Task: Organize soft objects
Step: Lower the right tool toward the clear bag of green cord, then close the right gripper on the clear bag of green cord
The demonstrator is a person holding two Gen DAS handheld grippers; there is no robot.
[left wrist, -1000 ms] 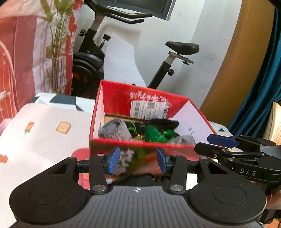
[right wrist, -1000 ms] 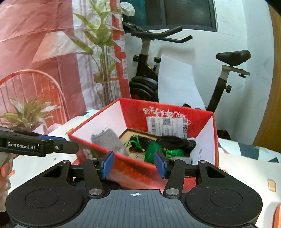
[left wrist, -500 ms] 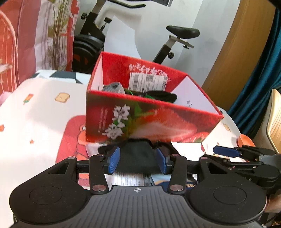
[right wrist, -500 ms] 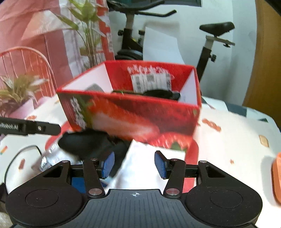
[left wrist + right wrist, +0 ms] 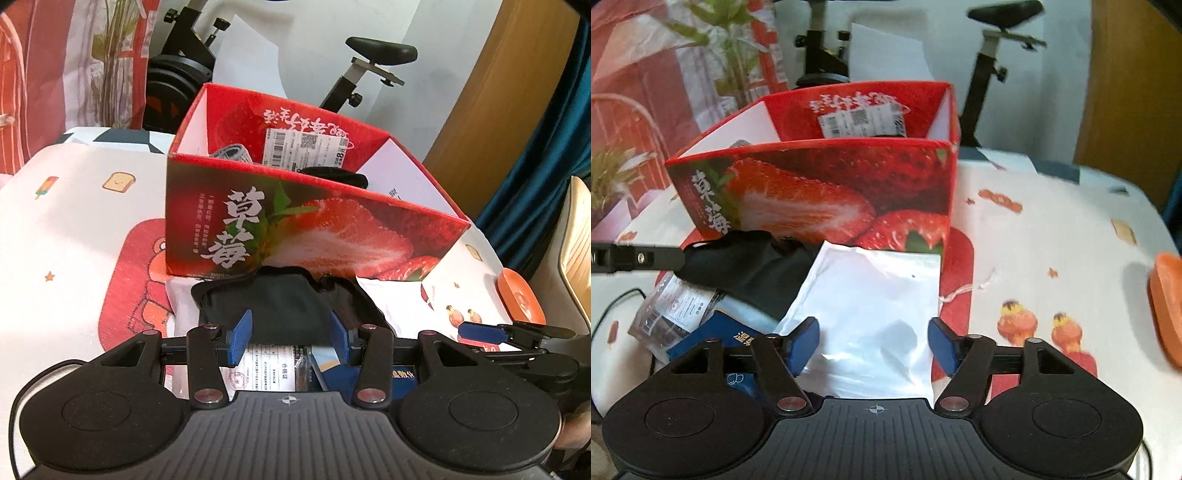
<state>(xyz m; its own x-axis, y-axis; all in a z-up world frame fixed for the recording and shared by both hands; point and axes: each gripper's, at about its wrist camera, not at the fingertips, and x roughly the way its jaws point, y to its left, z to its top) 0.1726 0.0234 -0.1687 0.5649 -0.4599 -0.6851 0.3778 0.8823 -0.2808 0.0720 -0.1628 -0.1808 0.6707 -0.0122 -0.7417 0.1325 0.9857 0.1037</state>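
Note:
A red strawberry box stands on the table and holds a grey cloth and a black soft item. A black cloth lies in front of the box. My left gripper is open, its fingers just above the cloth's near edge. My right gripper is open over a white plastic pouch. The box and black cloth also show in the right wrist view. The right gripper's finger shows at the right of the left wrist view.
Packaged items with printed labels and a blue packet lie under the black cloth. An orange dish sits at the table's right edge. An exercise bike and a plant stand behind the table.
Both grippers have dropped from above the box down to the table in front of it. The black cloth and the white pouch have come into view. Both stay open.

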